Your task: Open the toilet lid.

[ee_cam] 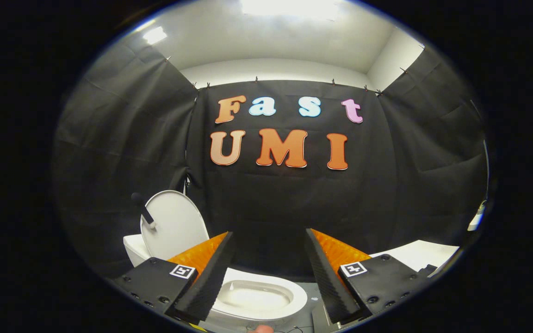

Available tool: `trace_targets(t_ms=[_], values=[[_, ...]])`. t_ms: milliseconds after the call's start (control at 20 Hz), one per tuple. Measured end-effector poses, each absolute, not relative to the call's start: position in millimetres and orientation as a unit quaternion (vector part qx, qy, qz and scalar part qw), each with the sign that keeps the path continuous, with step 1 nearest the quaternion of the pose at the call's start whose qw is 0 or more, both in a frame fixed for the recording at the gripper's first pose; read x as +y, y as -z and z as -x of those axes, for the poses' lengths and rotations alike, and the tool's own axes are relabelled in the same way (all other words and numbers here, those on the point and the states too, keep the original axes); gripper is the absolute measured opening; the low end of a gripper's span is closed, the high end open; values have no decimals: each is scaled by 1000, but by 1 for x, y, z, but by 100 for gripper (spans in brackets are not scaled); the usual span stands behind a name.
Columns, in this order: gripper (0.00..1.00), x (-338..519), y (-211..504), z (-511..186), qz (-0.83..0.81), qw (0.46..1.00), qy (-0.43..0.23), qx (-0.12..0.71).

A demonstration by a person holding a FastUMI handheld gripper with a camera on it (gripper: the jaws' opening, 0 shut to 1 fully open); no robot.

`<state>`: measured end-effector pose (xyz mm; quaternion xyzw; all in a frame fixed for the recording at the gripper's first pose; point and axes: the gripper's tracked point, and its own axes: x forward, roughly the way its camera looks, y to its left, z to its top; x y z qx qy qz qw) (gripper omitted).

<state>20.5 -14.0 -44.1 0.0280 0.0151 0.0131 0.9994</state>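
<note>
Gripper view: the tongs stand wide apart with nothing between them, their black ribbed pads backed by orange plates and angled outward. Between and just below the fingers lies the white ceramic toilet bowl with its oval seat ring, the basin open to view. The white oval plastic toilet lid is already raised, standing close to upright behind the bowl's rear edge, beyond the left finger and leaning toward the black cloth wall. A short black handle with a white base sticks out from the lid's face near its upper left edge. A white tank or ledge sits beside the lid's foot. Beyond the right finger, a flat white surface shows at its near corner.

Judging from how things lie, the lifting step appears finished: the lid is up and the tongs are clear of it. What remains seems only to draw the tongs away without brushing the lid, and to confirm it rests steadily against its stop instead of tipping forward.
</note>
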Motion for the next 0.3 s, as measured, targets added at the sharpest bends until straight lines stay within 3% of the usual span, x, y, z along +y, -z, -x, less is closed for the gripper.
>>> trace_targets(t_ms=[300], values=[[98, -20, 46, -20, -30, 999, -8, 18]])
